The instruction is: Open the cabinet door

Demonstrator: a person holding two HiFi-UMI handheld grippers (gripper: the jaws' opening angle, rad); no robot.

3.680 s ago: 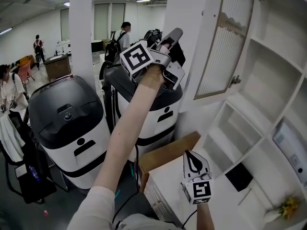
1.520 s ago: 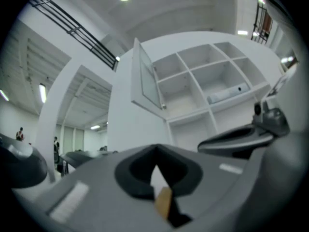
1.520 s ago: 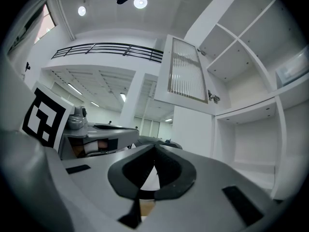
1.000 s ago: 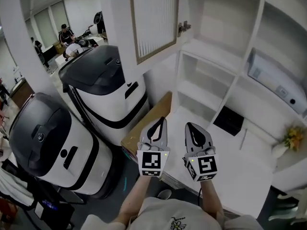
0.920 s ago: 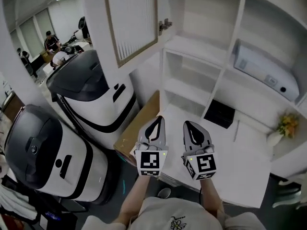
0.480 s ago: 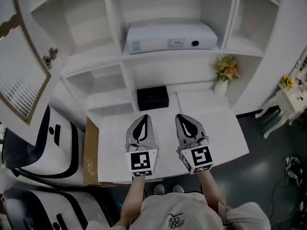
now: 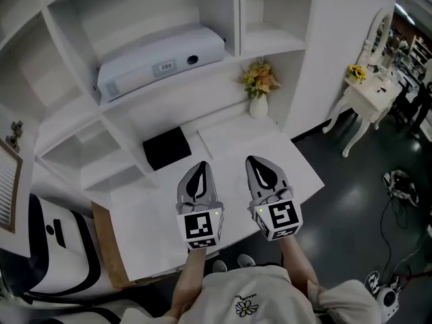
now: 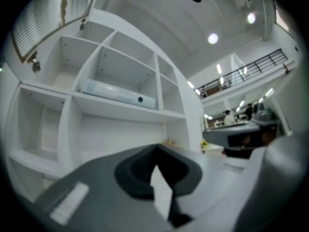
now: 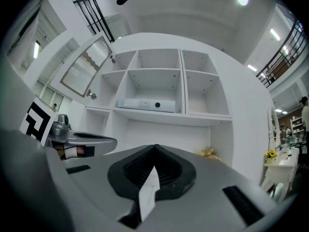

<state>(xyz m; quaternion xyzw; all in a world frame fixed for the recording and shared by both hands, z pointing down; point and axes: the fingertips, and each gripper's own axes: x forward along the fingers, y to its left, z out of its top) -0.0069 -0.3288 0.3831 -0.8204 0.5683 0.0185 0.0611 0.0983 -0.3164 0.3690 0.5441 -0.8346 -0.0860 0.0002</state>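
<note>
Cabinet door (image 7: pixel 5 187) cut off at left edge, white machine (image 7: pixel 57 248) cropped at the corner.

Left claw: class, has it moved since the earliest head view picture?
Yes. The left claw was raised at the edge of the cabinet door; now it sits low over the white desk, well right of that door.
</note>
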